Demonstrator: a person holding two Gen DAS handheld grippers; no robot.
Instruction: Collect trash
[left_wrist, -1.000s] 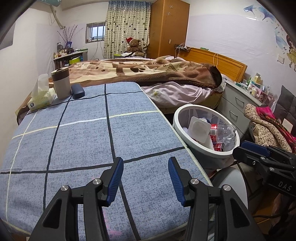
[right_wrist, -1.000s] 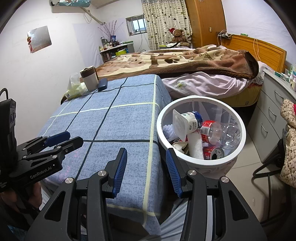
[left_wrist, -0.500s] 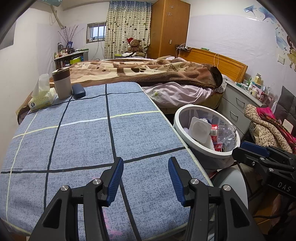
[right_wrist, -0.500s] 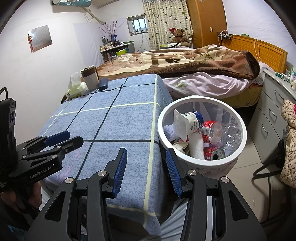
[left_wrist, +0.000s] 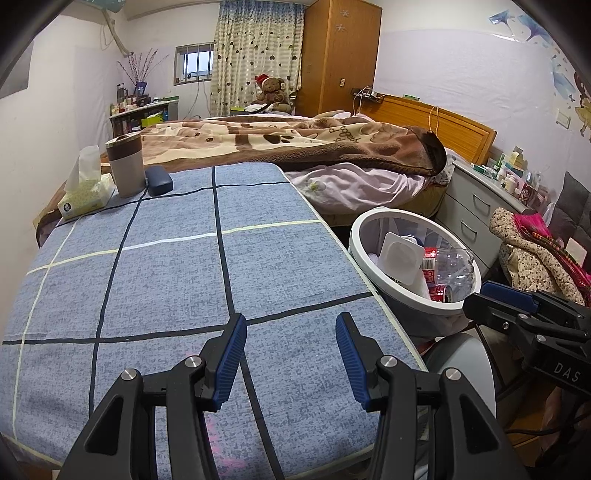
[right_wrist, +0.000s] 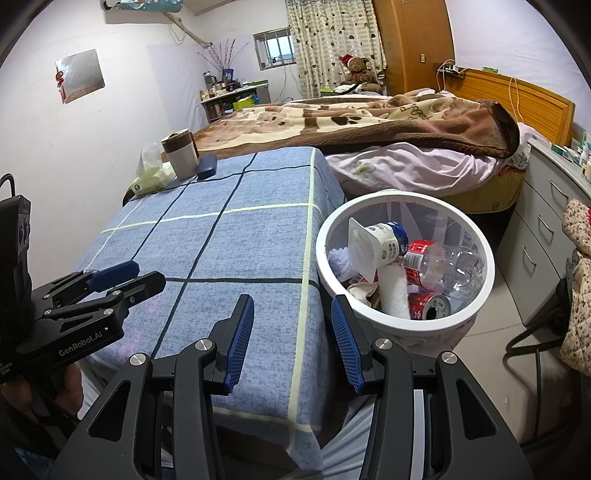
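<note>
Both the left gripper (left_wrist: 291, 350) and the right gripper (right_wrist: 291, 334) are held wide and empty above the blue tablecloth (left_wrist: 177, 266). The trash is seen gathered in the white bin (right_wrist: 476, 317) just beside the table, so collection is judged nearly finished.

A home bedroom — bed (left_wrist: 332, 155) with blanket, wooden wardrobe (left_wrist: 341, 55), teddy bear (left_wrist: 271, 88).

Bare tablecloth (left_wrist: 177, 273) ahead (cup (left_wrist: 125, 166), tissue box (left_wrist: 83, 195) far corner), full bin (right_wrist: 404, 258) beside.
</note>
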